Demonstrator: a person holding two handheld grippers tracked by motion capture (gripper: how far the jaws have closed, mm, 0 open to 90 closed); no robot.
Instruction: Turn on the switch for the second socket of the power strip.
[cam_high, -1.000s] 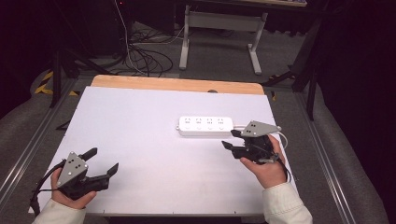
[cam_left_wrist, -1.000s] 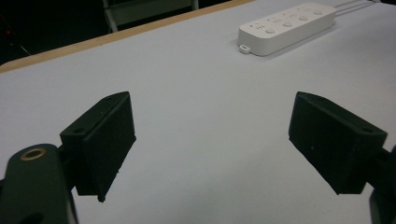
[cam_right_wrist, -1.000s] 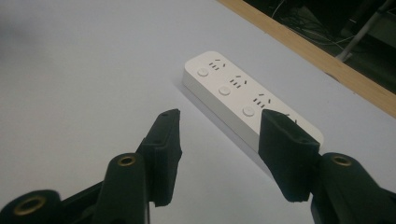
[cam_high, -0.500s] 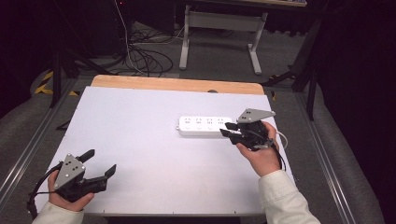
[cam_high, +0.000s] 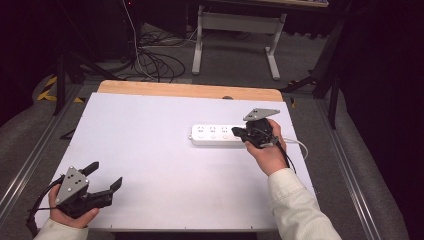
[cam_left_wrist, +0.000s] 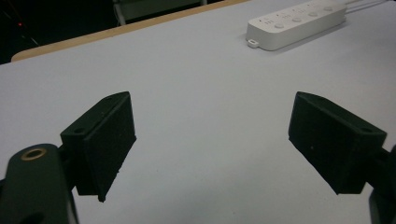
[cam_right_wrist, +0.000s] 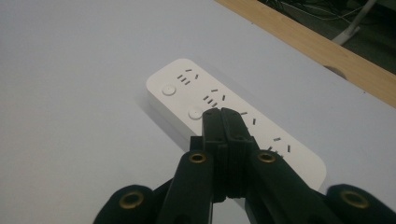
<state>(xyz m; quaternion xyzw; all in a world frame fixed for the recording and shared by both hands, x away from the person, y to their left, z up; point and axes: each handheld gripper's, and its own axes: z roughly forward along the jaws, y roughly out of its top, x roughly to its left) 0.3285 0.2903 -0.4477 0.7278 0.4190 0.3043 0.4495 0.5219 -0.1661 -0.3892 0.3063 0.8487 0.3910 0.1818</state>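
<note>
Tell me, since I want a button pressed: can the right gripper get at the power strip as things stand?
Probably yes. The right gripper, jaws shut, already sits over the power strip, its tips right by the buttons in the right gripper view. Nothing lies between them on the table.

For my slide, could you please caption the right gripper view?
Right gripper, jaws shut, poised over a white power strip on the white table.
</note>
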